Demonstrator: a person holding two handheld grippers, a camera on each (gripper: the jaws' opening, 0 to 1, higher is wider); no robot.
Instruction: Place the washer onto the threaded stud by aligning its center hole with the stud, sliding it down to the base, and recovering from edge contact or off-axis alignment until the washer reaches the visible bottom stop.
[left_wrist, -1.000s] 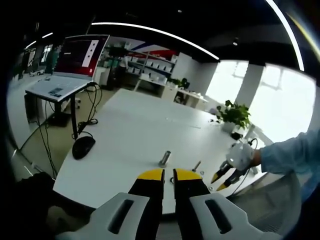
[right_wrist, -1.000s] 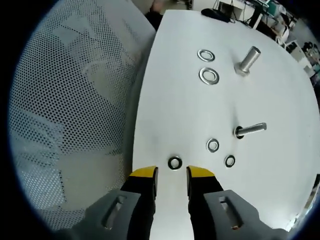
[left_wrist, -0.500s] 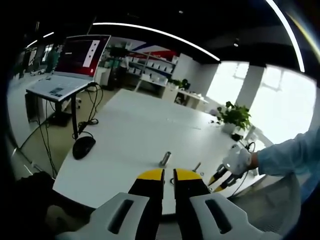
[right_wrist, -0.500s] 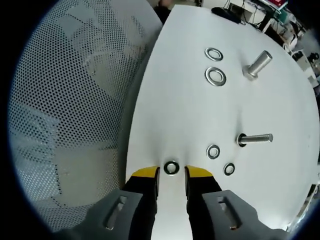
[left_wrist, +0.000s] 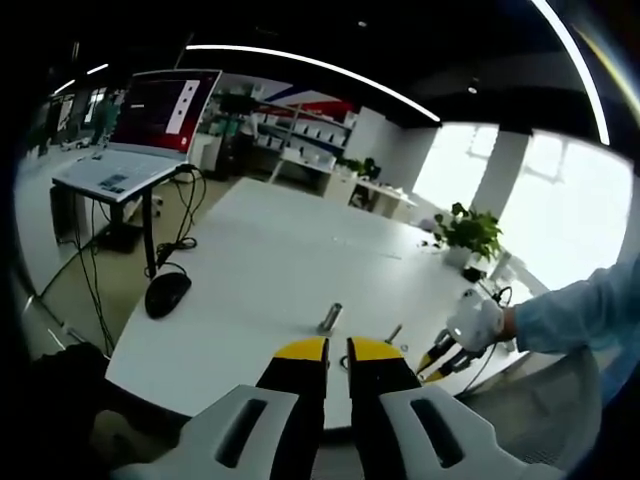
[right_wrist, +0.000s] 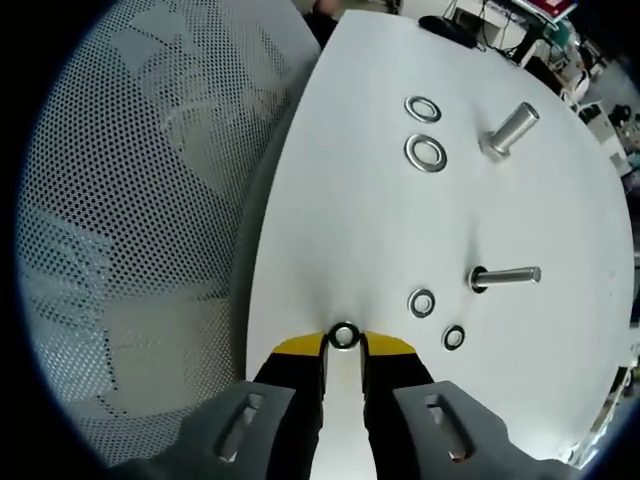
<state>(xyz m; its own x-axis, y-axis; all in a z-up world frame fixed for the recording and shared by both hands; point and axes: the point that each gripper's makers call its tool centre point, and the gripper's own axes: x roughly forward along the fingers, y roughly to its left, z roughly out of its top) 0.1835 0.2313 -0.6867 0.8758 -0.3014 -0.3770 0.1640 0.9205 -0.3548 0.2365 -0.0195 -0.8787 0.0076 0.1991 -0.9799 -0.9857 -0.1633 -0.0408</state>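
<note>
**Jaws close in on the nearest washer**

Open-plan workshop fills the upper part of the left gripper view, with a raised laptop desk (left_wrist: 120, 175) at upper left, a potted plant (left_wrist: 468, 230) at right, and a long white table (left_wrist: 290, 260) running through the middle. In the right gripper view that table (right_wrist: 350, 230) spreads across the centre, and a perforated mesh chair back (right_wrist: 130, 200) takes the whole left side.

On the tabletop, a thick stud (right_wrist: 508, 130) stands at upper right with two large washers (right_wrist: 425, 152) beside it; a slimmer threaded stud (right_wrist: 505, 276) sits at right of centre, with two small washers (right_wrist: 422, 302) just below-left of its base.

The change is at the bottom centre — over the last second the right gripper (right_wrist: 344, 345) has moved up to the nearest washer (right_wrist: 344, 335) and narrowed its jaws, so the yellow tips now sit against the washer's two sides, pinching it while it lies flat on the table. The pickup looks about made; lifting and carrying to the threaded stud remain.

The left gripper (left_wrist: 338, 350) hangs at the table's near edge, jaws nearly together and holding nothing — idle.
</note>
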